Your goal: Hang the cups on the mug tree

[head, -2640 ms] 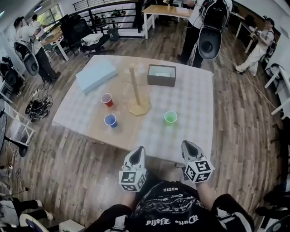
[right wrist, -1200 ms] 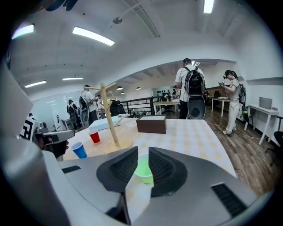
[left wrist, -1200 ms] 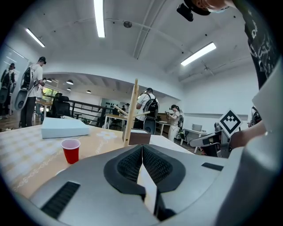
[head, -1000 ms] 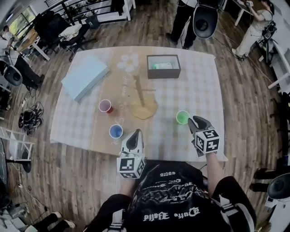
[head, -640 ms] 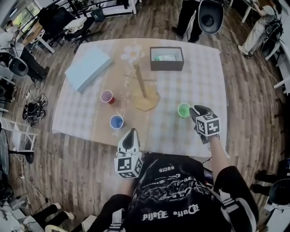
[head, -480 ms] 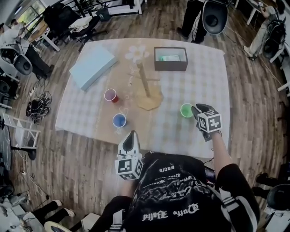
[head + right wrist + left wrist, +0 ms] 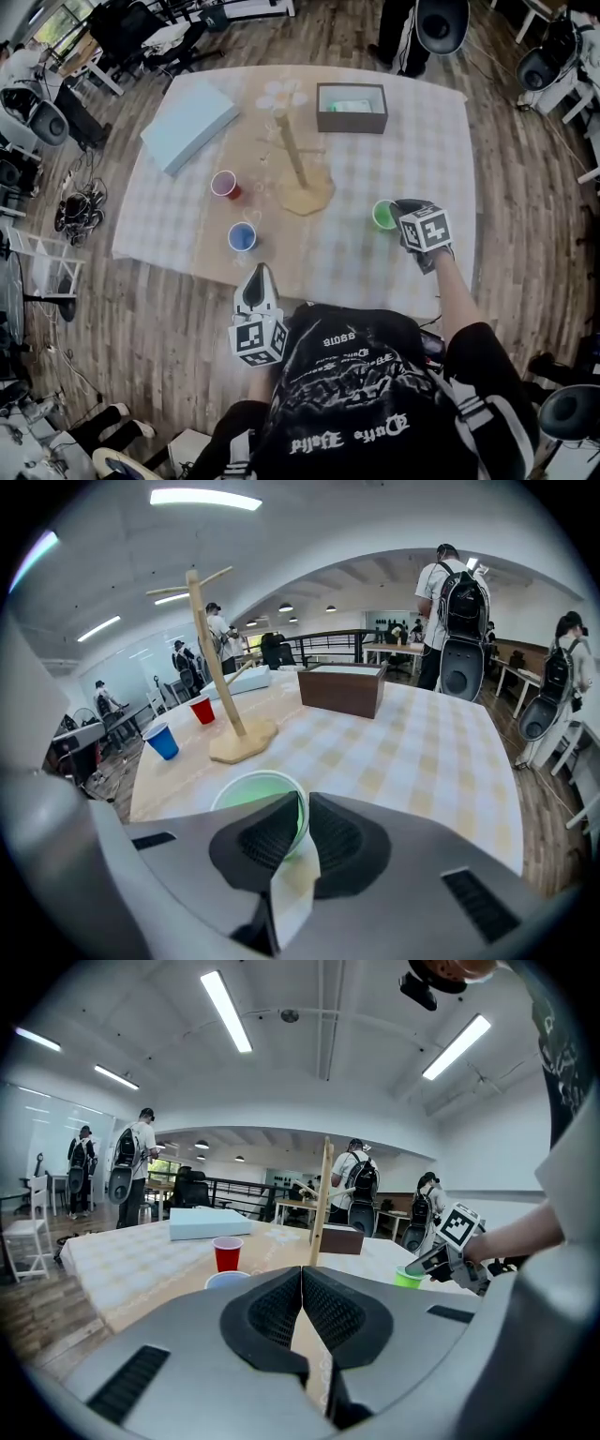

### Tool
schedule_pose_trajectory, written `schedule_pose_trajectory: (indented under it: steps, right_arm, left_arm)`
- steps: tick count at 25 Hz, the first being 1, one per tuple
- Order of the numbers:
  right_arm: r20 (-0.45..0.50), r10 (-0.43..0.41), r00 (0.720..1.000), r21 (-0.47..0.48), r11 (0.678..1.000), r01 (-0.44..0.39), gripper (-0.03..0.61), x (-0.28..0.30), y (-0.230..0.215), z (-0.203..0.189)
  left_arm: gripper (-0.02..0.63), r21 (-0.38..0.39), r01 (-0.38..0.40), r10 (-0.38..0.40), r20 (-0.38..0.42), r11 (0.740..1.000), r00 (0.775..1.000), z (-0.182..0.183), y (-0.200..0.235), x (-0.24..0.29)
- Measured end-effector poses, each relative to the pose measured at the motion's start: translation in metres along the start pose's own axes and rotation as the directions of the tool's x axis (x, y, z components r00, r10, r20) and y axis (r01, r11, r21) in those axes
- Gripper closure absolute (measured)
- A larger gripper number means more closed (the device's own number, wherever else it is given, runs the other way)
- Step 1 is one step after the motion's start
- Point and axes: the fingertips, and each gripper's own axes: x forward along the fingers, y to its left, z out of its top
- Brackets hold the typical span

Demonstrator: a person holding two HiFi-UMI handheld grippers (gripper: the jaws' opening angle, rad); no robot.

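Now the right gripper [image 7: 302, 808] has come down and pinches the wall of the green cup [image 7: 253, 794]; the left gripper [image 7: 302, 1274] is shut, empty. Lifting to the mug tree [image 7: 292, 155], at ten o'clock, probably follows.

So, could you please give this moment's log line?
left gripper shut, empty | right gripper shut on green cup | mug tree bare

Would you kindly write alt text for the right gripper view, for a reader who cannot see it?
The right gripper has its jaws closed on the rim of a green cup on a checked table. Beyond stand a bare wooden mug tree, a blue cup, a red cup and a dark box.
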Motion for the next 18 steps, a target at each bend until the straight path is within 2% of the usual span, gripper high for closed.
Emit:
schedule_pose_trajectory:
  steps: [10,18]
  right_arm:
    - [0.007,0.008,1.000,-0.016,1.000,-0.008,0.538,-0.002,0.000,0.006]
    - [0.110,-0.005,0.994,-0.073,0.997,0.013,0.541,-0.016,0.006,0.050]
  left_arm:
    - [0.594,-0.014,0.018,-0.019,-0.004,1.000,1.000,0.002,-0.008,0.011]
    - [0.593,-0.040,0.004,-0.005,-0.015,0.999,1.000,-0.004,-0.006,0.005]
